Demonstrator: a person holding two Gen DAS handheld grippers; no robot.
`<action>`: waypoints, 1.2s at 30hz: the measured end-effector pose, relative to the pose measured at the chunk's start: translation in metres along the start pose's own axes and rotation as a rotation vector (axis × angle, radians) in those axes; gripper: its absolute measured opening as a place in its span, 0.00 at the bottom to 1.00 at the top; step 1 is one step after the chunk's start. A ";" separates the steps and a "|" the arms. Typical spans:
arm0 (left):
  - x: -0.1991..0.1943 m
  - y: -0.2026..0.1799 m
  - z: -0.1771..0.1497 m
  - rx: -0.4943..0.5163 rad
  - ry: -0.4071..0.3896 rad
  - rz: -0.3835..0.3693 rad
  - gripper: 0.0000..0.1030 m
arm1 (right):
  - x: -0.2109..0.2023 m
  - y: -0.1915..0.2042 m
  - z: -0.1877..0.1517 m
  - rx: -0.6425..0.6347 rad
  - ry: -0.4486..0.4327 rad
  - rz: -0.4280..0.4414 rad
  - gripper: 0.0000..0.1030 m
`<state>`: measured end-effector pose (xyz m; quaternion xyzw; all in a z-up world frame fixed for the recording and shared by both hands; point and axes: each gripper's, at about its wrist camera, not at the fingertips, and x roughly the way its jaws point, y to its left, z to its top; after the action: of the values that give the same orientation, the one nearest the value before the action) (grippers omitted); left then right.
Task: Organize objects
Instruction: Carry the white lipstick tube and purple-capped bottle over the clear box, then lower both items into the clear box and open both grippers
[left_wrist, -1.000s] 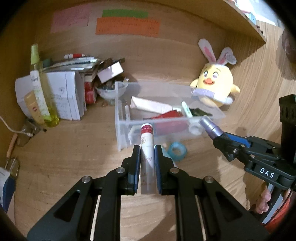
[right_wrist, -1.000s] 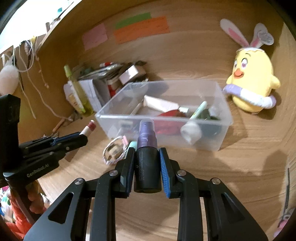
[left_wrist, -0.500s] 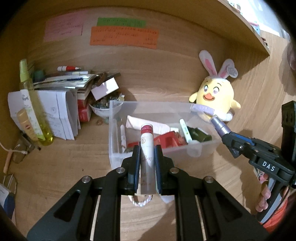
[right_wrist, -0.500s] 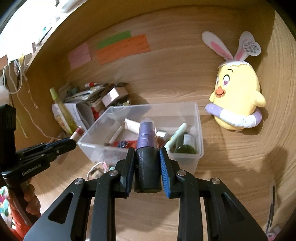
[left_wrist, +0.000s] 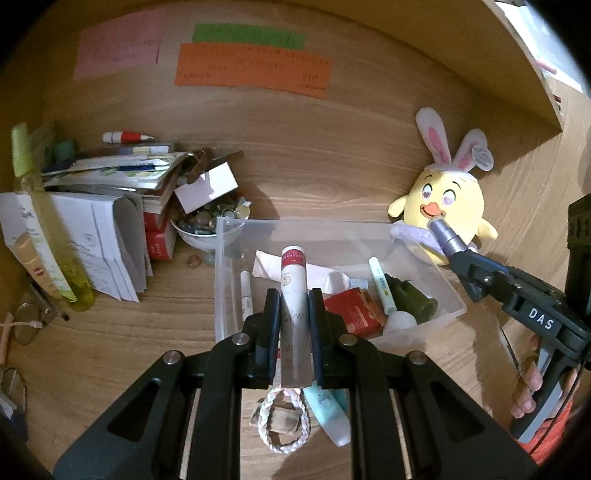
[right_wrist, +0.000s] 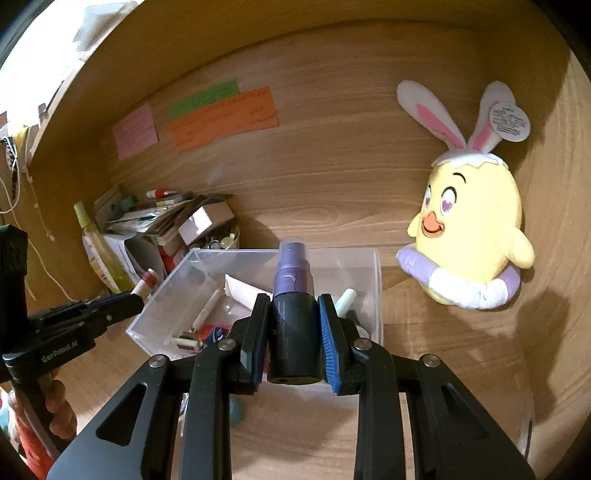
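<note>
My left gripper (left_wrist: 293, 314) is shut on a slim silver tube with a red cap (left_wrist: 293, 280), held over the near wall of a clear plastic bin (left_wrist: 221, 280). My right gripper (right_wrist: 295, 325) is shut on a dark spray bottle with a purple top (right_wrist: 293, 295), and it hangs above the same bin (right_wrist: 376, 288). From the left wrist view the right gripper (left_wrist: 458, 258) comes in over the bin's right end. The bin holds a white tube (left_wrist: 269, 267), a red box (left_wrist: 351, 310), a green bottle (left_wrist: 410, 299) and other small items.
A yellow plush chick with bunny ears (left_wrist: 447, 206) leans at the back right. Stacked papers and books (left_wrist: 110, 192), a bowl of stones (left_wrist: 207, 225) and a yellow-green bottle (left_wrist: 48, 236) crowd the left. A braided ring (left_wrist: 282, 424) and a teal tube (left_wrist: 328, 413) lie before the bin.
Both grippers have moved forward and slightly up toward the bin, each keeping its item. The bin and the plush chick now look closer, and the braided ring has slid under the left gripper.
</note>
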<state>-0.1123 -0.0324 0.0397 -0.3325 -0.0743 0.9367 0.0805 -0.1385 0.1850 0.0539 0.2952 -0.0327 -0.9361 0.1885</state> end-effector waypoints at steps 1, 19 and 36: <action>0.002 0.000 0.001 0.000 0.005 -0.004 0.14 | 0.003 0.000 0.001 0.000 0.006 0.005 0.23; 0.054 0.010 0.001 -0.004 0.111 0.024 0.14 | 0.068 0.001 -0.008 -0.005 0.155 0.005 0.23; 0.059 0.007 -0.004 0.026 0.129 0.035 0.23 | 0.088 0.006 -0.018 -0.045 0.217 -0.043 0.23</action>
<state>-0.1556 -0.0276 -0.0004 -0.3921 -0.0508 0.9156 0.0732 -0.1928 0.1473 -0.0076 0.3910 0.0153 -0.9030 0.1776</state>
